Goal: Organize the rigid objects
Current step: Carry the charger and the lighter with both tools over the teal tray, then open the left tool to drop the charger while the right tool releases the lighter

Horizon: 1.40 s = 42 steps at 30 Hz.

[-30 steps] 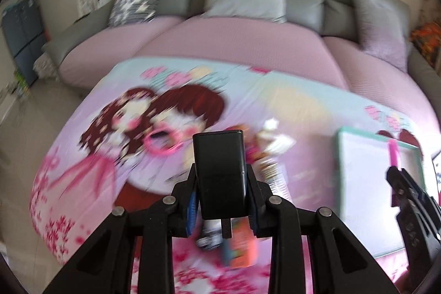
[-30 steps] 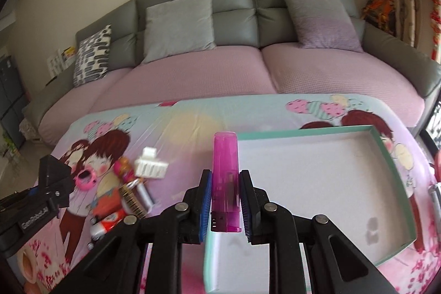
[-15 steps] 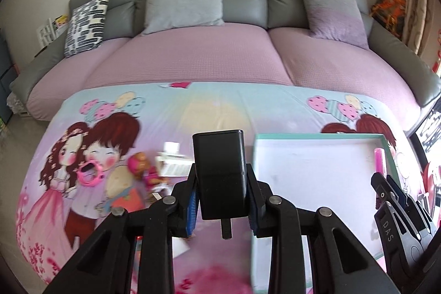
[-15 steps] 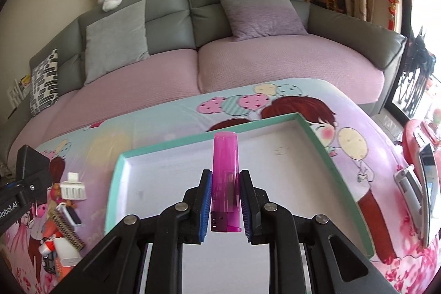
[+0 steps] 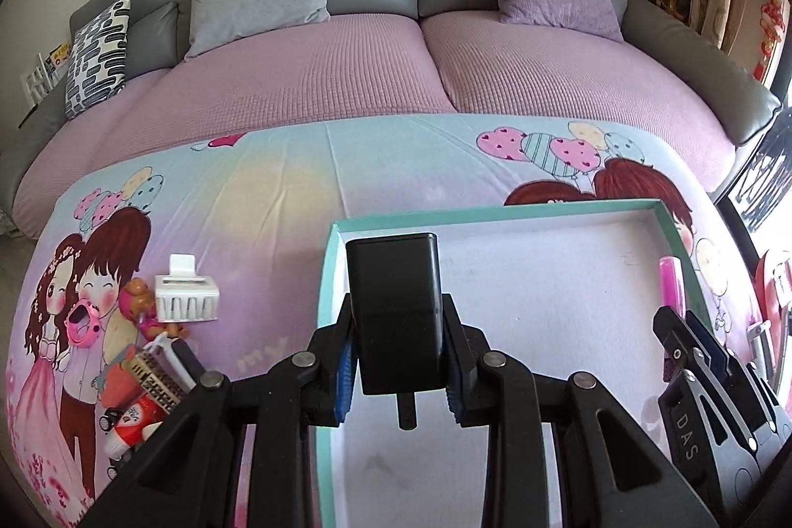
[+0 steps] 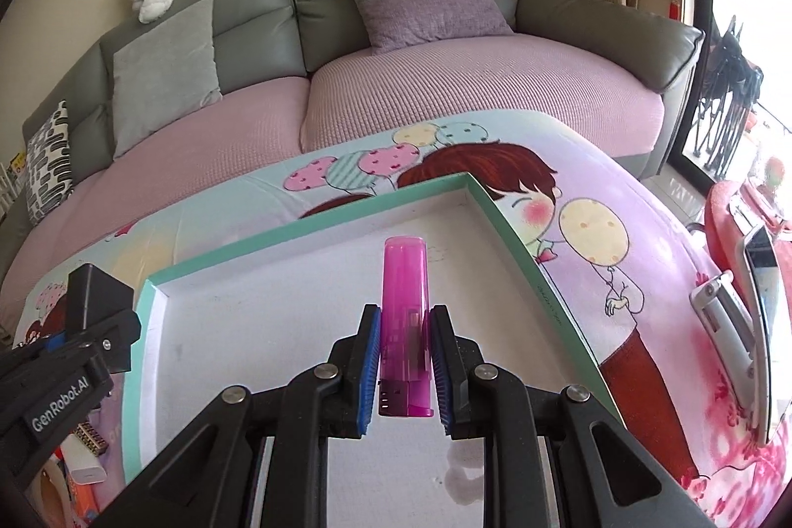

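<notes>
My left gripper [image 5: 400, 360] is shut on a black charger block [image 5: 396, 310] and holds it over the left part of the teal-rimmed white tray [image 5: 495, 215]. My right gripper [image 6: 405, 360] is shut on a pink lighter [image 6: 405, 305] over the same tray [image 6: 317, 226], toward its right side. The lighter [image 5: 672, 285] and the right gripper [image 5: 693, 350] also show at the right of the left wrist view. The left gripper with the charger [image 6: 96, 300] shows at the left of the right wrist view.
Small items lie left of the tray on the cartoon cloth [image 5: 277, 191]: a white clip [image 5: 184, 295], a pink ring [image 5: 85, 322], a red-white tube [image 5: 133, 421] and others. A flip phone [image 6: 742, 295] lies at the right. A sofa [image 5: 396, 72] stands behind.
Both grippers have swung to the right and now hang over the tray. Each still holds its object. The pile of small items has shifted to the left of both views.
</notes>
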{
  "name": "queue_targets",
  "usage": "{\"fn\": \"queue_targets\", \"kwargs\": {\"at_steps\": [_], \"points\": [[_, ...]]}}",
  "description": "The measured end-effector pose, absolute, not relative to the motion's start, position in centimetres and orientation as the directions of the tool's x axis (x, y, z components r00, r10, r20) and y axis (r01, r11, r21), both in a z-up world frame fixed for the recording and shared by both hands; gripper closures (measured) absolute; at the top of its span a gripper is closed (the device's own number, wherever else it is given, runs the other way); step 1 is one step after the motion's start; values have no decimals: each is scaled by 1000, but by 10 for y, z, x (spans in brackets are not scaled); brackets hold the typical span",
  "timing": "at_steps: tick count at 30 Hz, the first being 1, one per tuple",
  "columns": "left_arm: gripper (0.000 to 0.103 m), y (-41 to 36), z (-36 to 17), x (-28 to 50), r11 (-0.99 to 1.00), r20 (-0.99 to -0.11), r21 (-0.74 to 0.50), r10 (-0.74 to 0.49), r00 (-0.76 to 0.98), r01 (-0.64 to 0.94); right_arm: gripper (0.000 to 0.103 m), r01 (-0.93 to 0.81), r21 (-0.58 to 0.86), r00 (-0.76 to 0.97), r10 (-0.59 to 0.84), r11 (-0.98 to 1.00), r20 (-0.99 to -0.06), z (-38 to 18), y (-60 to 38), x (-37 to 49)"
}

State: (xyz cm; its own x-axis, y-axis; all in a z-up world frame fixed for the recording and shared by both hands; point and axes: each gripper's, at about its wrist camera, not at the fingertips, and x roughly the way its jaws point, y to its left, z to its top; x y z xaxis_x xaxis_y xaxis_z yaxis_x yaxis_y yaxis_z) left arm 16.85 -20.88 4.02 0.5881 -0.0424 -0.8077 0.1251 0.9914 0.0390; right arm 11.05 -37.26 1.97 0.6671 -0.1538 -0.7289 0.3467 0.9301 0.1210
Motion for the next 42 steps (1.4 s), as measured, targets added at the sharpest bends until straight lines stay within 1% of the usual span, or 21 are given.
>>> {"fn": "queue_targets", "kwargs": {"at_steps": [9, 17, 25, 29, 31, 33, 34, 38, 40, 42], "points": [[72, -218, 7, 176, 988, -841, 69, -16, 541, 137, 82, 358, 77, 602, -166, 931, -781, -4, -378, 120], [72, -212, -6, 181, 991, -861, 76, 7, 508, 115, 82, 353, 66, 566, -157, 933, -809, -14, -378, 124], [72, -210, -13, 182, 991, -868, 80, 17, 495, 106, 81, 346, 54, 560, -160, 937, -813, -15, -375, 124], [71, -212, -11, 181, 990, -867, 95, 30, 497, 105, 81, 348, 70, 567, -150, 935, -810, -13, -376, 124], [69, -212, -9, 180, 991, -865, 88, 24, 501, 104, 81, 353, 72, 575, -156, 933, -803, -11, -376, 123], [60, -211, -6, 179, 991, -862, 85, 23, 506, 100, 81, 354, 78, 584, -155, 932, -797, -8, -375, 122], [58, -210, -5, 179, 992, -860, 86, 25, 510, 97, 81, 350, 81, 589, -152, 933, -794, -8, -374, 122], [55, -205, 4, 177, 994, -850, 79, 25, 527, 81, 81, 337, 80, 604, -150, 938, -783, -4, -371, 121], [50, -202, 7, 177, 995, -844, 75, 25, 535, 72, 81, 336, 93, 614, -143, 937, -776, -2, -371, 120], [42, -199, 12, 176, 996, -837, 74, 30, 547, 58, 80, 338, 96, 618, -143, 936, -773, -2, -371, 120]]}}
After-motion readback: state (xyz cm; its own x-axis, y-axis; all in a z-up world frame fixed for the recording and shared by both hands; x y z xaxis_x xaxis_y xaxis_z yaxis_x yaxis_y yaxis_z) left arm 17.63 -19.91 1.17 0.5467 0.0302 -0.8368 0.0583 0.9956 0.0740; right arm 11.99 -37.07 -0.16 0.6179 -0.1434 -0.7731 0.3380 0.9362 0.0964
